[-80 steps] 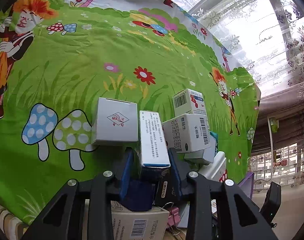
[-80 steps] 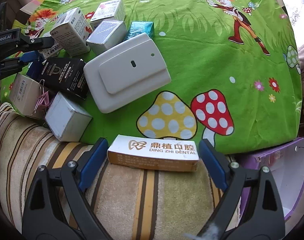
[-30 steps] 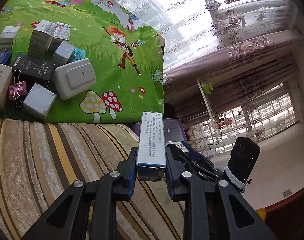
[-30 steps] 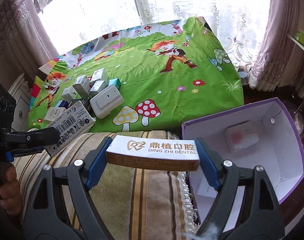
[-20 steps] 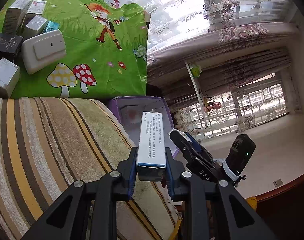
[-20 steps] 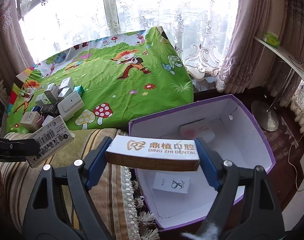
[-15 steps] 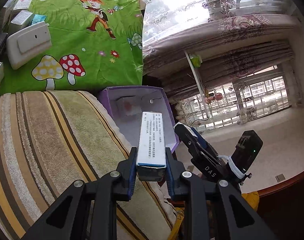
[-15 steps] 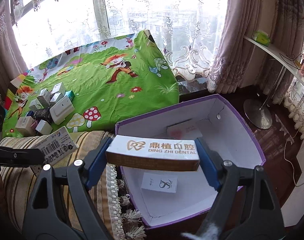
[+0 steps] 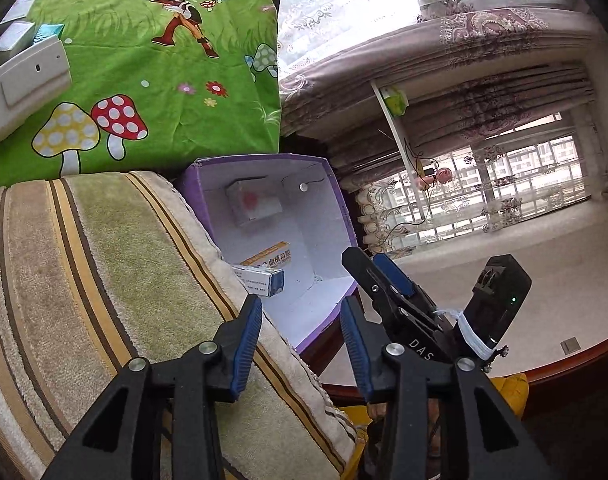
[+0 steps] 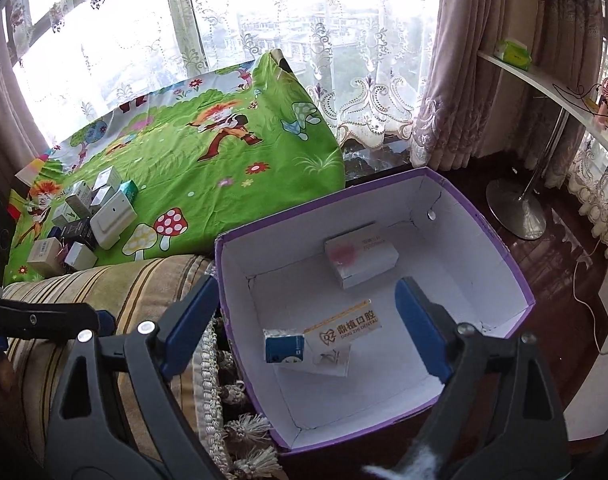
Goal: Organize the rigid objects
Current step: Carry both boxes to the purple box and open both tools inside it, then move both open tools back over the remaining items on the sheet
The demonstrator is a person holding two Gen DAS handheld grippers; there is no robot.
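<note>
Both tongs are wide open w/ nothing in them: left tongs and right tongs hang over the purple box. Inside it lie the dental box, the blue-end box touching it at 9 o'clock, and a white box w/ a red spot at 12 o'clock. Next step, I think: go back for more boxes on the green cloth, far off at 10 o'clock. Lift up first so the tongs don't bump the box wall. Grab one box at a time, by its flat sides. The striped cushion sits beside the box; lace curtains and a bright window behind.
</note>
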